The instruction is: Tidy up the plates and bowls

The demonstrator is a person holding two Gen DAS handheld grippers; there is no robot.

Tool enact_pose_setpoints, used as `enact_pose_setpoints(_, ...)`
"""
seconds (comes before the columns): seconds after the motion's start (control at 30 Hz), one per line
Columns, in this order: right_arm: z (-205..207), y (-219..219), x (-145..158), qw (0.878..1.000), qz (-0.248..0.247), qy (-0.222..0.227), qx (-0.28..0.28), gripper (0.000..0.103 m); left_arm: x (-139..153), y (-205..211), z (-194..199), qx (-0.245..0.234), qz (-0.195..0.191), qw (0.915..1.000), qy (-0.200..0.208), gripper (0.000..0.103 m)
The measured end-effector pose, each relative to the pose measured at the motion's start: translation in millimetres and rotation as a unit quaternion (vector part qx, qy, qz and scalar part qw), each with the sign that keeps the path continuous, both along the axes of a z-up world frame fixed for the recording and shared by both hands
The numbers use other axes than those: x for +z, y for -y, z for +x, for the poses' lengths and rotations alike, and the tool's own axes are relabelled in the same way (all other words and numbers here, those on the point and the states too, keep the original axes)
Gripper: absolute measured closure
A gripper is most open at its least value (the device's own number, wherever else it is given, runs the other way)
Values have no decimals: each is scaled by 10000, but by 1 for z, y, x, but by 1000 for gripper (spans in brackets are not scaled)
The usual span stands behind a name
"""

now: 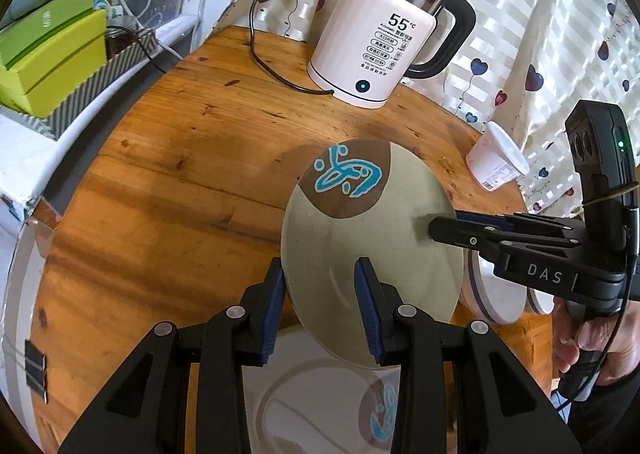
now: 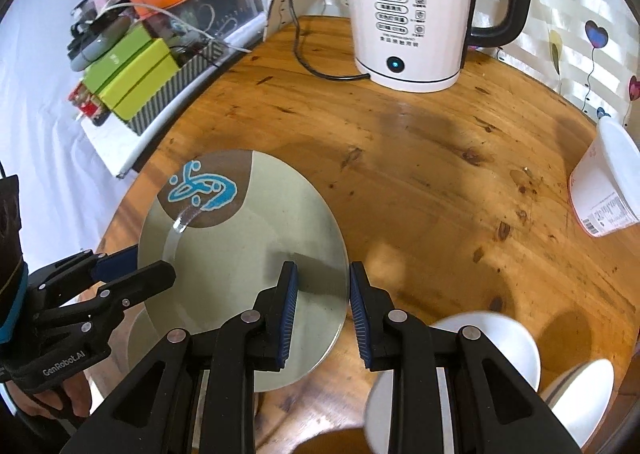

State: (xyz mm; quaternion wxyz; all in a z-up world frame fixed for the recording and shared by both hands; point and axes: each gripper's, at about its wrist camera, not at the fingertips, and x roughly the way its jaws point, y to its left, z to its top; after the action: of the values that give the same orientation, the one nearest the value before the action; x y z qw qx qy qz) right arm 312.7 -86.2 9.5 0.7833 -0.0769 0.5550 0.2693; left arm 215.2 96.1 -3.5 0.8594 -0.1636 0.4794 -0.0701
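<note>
Plate (image 1: 372, 238), grey-green with a brown patch and blue motif at its far edge, is hovering tilted above the round wooden table (image 1: 180, 158), held up between both tongs.

Going left to right in the left wrist view: a striped tray (image 1: 96, 82) carrying green boxes (image 1: 52, 54) is sitting off the table's left edge. The left gripper (image 1: 320, 310) is straddling the plate's near-left rim, one blue pad on each face; its jaws are standing apart and I cannot tell whether the pads are actually pressing the plate. A second plate (image 1: 320, 386) with the same motif is lying flat on the table beneath the lifted one. The white electric kettle (image 1: 376, 50), marked 55°C, is standing at the far side with its black cord (image 1: 272, 66) trailing left. The right gripper (image 1: 444, 228) is reaching in from the right, its fingers lying one over and one under the plate's right rim. White bowls (image 1: 496, 290) are sitting under that gripper. A white tub (image 1: 498, 162) is lying tilted near the curtain (image 1: 560, 34).

In the right wrist view the right gripper's (image 2: 320, 312) pads are bracketing the rim with a visible gap, and two white bowls (image 2: 480, 366) are resting near right.
</note>
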Motion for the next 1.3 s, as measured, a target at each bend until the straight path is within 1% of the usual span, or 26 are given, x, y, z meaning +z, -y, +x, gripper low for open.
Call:
enact_pose_setpoints(0.17, -20, -4, 3, 10000, -13, 11, 73, 78, 2, -2, -21, 53, 47, 10000, -3, 67)
enact_pose_setpoints(0.47, -57, -12, -1, 9997, -69, -60, 207, 78, 2, -8, -54, 164, 82, 9998, -49, 67)
enact_pose_setpoints(0.67, -80, -20, -10, 9991, -162, -180, 338, 78, -4, -12, -77, 214, 149, 9995, -173, 67)
enact_pose_setpoints(0.77, -89, -21, -15, 9987, -207, -240, 397, 78, -9, -14, -86, 222, 120, 9993, -259, 67)
enact_pose_setpoints(1.13, -106, -24, -26, 9974, -318, -375, 520, 78, -23, -14, -103, 259, 135, 9985, -456, 67)
enact_pose_setpoints(1.3, -110, -28, -30, 9974, -377, -275, 550, 76, -29, -12, -105, 265, 241, 9983, -456, 67)
